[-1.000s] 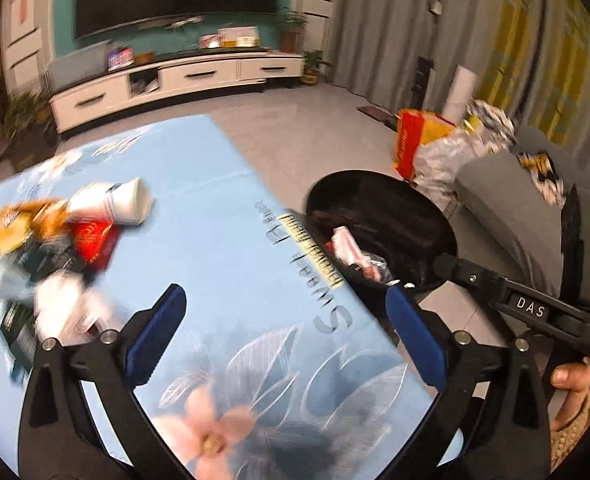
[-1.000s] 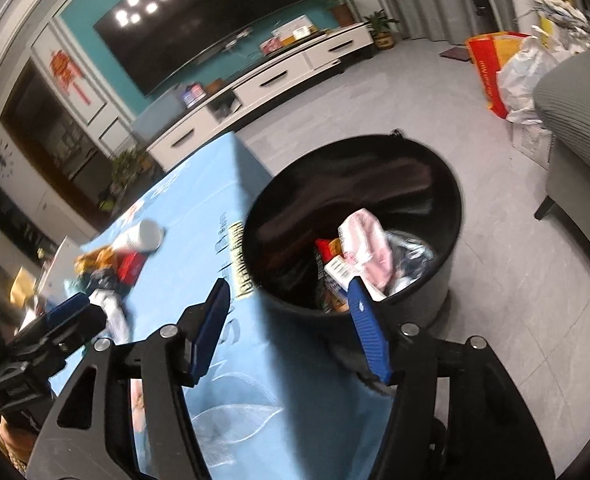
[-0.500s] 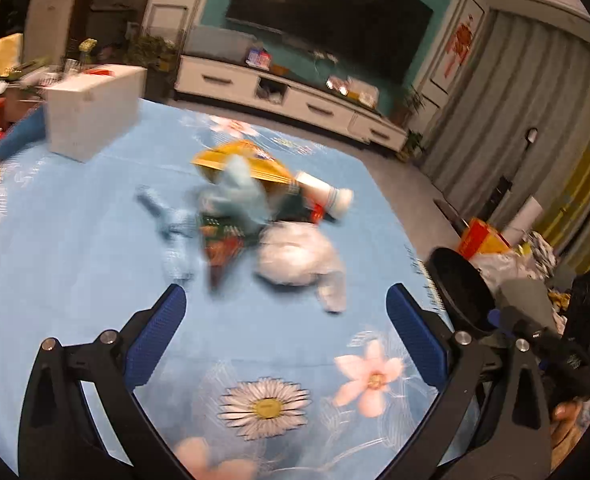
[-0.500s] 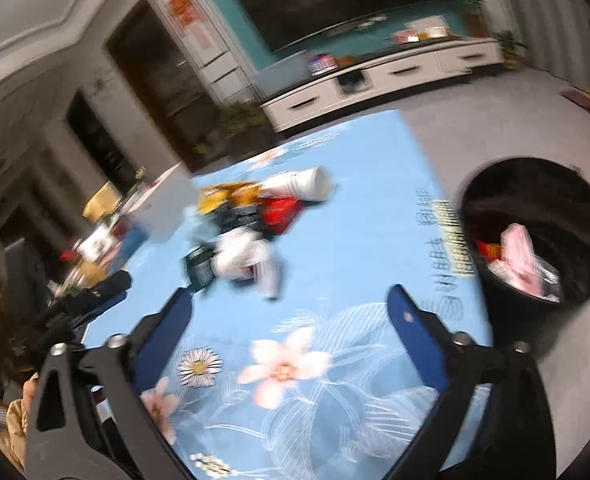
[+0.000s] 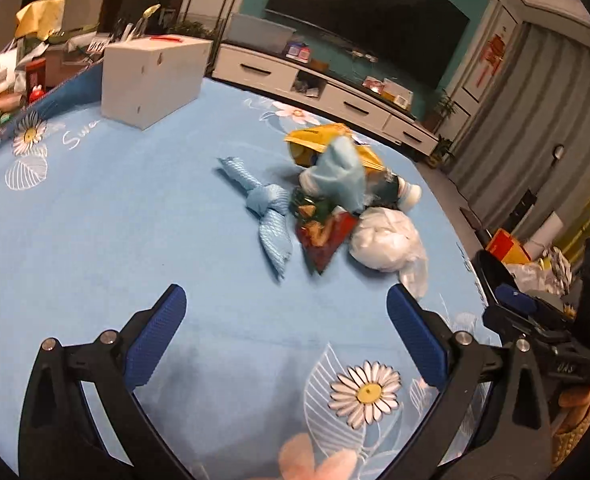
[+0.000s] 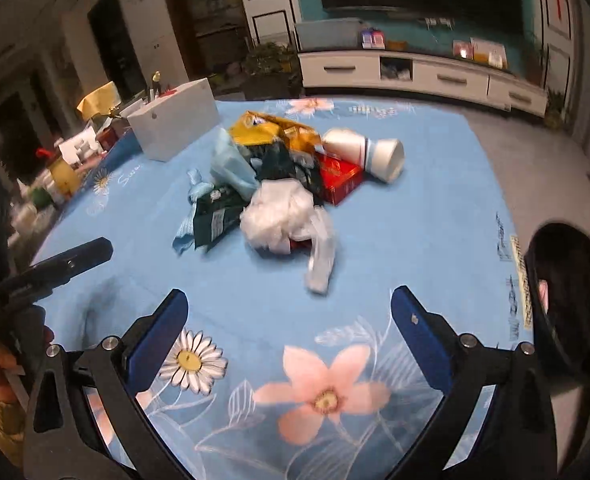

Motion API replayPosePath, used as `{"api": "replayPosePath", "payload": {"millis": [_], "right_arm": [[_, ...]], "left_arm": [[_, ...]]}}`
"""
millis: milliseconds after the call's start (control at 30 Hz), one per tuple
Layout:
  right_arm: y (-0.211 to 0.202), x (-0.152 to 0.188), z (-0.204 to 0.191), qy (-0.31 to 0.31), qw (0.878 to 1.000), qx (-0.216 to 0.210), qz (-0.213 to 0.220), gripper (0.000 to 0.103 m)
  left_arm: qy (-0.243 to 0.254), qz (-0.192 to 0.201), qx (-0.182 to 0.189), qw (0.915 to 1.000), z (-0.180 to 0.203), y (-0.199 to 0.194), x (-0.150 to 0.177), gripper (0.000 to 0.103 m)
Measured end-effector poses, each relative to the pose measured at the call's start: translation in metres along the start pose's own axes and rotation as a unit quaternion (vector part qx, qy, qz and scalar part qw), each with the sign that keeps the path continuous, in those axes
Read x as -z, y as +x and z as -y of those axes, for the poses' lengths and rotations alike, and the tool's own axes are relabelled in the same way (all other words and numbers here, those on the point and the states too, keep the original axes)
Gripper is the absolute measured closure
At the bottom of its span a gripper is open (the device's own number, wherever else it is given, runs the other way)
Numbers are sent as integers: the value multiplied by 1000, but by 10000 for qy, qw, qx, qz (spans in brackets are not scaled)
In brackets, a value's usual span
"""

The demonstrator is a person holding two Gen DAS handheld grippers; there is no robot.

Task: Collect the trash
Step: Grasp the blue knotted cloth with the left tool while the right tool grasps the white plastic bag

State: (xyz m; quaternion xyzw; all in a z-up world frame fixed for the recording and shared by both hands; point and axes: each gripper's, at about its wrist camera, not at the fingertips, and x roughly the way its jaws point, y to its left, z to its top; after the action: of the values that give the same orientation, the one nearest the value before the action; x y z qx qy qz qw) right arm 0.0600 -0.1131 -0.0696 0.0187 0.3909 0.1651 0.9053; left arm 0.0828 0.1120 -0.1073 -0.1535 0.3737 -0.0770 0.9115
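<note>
Crumpled white plastic bag (image 6: 280,216), knotted blue cloth (image 5: 269,210), glossy wrappers, left claw (image 5: 287,334) and right claw (image 6: 289,330) released

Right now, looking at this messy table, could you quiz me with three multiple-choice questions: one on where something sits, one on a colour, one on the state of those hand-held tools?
1. Where is the white box?
A. beyond the trash pile
B. inside the bin
C. on the floor

2. What colour is the tablecloth?
A. green
B. light blue
C. plain white

3. How are the left tool and right tool?
A. both open, empty
B. both clamping trash
C. one holding a cup

Answers: 1 A, it stands on the table's far side behind the trash pile. 2 B, light blue with flowers. 3 A, wide gaps, nothing between the fingers.
</note>
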Motion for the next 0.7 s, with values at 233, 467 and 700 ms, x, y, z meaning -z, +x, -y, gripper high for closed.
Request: {"api": "replayPosePath", "payload": {"millis": [233,467,700], "right_arm": [[27,-18,-8,-262,9996,-34,108,5],[54,-32,-10,-510,9986,-120,122,22],[82,-38,-12,-673,9976,-188,-6,33]], "left_arm": [[-246,-241,-173,9993,-17,37,-20,3],[148,-313,-581,9977,-12,74,-47,3],[445,-455,-681,9956,-3,105,-60,16]]}}
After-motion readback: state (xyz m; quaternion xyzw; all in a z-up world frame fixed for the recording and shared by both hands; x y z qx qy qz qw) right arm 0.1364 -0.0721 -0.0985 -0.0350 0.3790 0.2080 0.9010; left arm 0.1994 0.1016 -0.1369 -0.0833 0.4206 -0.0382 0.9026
